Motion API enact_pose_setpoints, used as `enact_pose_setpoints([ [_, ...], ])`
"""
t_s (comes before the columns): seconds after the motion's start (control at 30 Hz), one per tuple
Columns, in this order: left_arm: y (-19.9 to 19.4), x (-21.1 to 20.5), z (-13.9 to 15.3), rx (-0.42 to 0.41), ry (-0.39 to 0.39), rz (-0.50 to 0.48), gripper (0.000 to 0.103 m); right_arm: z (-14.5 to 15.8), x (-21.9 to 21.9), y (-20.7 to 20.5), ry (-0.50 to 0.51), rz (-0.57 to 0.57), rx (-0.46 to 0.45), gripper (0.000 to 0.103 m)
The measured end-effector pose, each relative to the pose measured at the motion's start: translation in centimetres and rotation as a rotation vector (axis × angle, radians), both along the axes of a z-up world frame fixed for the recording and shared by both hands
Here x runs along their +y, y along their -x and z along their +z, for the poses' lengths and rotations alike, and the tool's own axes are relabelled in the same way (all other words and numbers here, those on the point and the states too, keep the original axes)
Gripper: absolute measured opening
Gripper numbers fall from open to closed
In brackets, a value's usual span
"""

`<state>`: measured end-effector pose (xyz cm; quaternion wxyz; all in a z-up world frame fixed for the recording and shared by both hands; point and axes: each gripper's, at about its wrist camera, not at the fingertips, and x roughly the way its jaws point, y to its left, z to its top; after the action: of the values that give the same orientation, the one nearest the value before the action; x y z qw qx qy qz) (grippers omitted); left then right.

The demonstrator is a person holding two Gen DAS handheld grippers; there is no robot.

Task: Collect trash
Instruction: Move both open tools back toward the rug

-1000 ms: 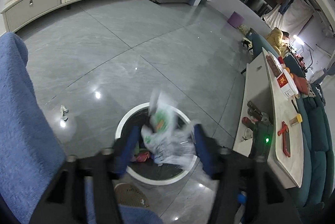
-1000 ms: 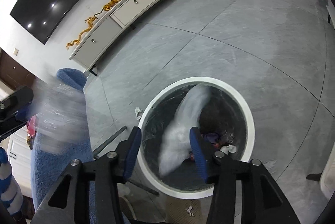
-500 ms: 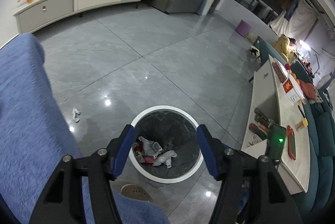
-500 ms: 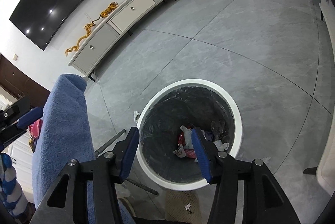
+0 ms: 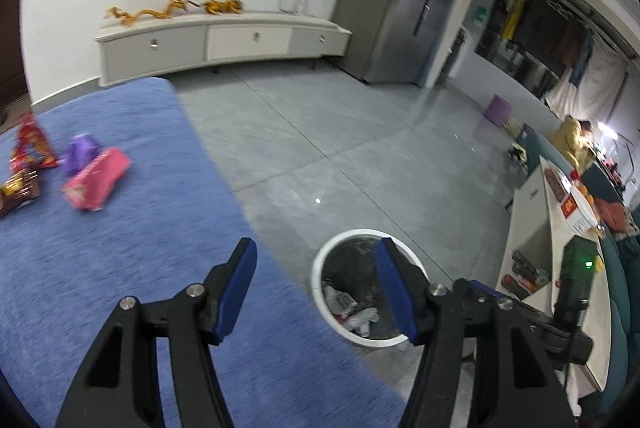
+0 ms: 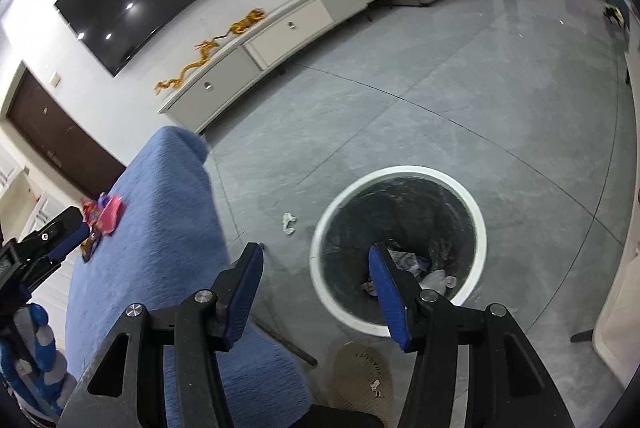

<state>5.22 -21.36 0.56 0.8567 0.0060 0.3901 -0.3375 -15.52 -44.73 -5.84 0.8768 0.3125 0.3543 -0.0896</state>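
Observation:
A white-rimmed trash bin [image 5: 320, 268] [image 6: 476, 208] with a dark liner stands on the grey floor and has crumpled wrappers inside. My left gripper [image 5: 314, 286] is open and empty, above the edge of the blue cloth [image 5: 120, 248] beside the bin. On that cloth at the far left lie a pink packet [image 5: 98, 180], a purple wrapper [image 5: 82, 150] and red snack bags [image 5: 30, 148]. My right gripper [image 6: 316, 292] hangs over the bin's near-left rim with its jaws opening and nothing between them. A small white scrap [image 6: 289, 223] lies on the floor left of the bin.
A long white cabinet [image 5: 224, 44] with gold dragon figures stands under a wall TV. A white table [image 5: 560, 268] with clutter runs along the right, with a person in yellow seated beyond it. A slipper [image 6: 360, 372] lies by the bin. A purple stool [image 5: 497, 110] stands further off.
Crumpled trash left both grippers and now lies in the bin. The left gripper swung left and up over the blue cloth, bringing the packets into view. The right gripper rose and widened.

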Motion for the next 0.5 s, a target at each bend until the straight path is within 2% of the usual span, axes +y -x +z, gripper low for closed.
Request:
enact_pose_setpoints([
  [0.23,1.2,6.9,0.2,-0.058,0.008,0.096,0.06,3.3,4.2,-0.5,0.074,0.084,-0.023,0.057],
  [0.37,1.8,9.3,0.2,-0.085,-0.017,0.153,0.06,5.2,6.8,-0.5,0.121,0.128,-0.048,0.059],
  [0.5,2.6,12.0,0.5,-0.099,-0.004,0.209,0.06,6.6,9.1,-0.2,0.156,0.168,-0.077,0.06],
])
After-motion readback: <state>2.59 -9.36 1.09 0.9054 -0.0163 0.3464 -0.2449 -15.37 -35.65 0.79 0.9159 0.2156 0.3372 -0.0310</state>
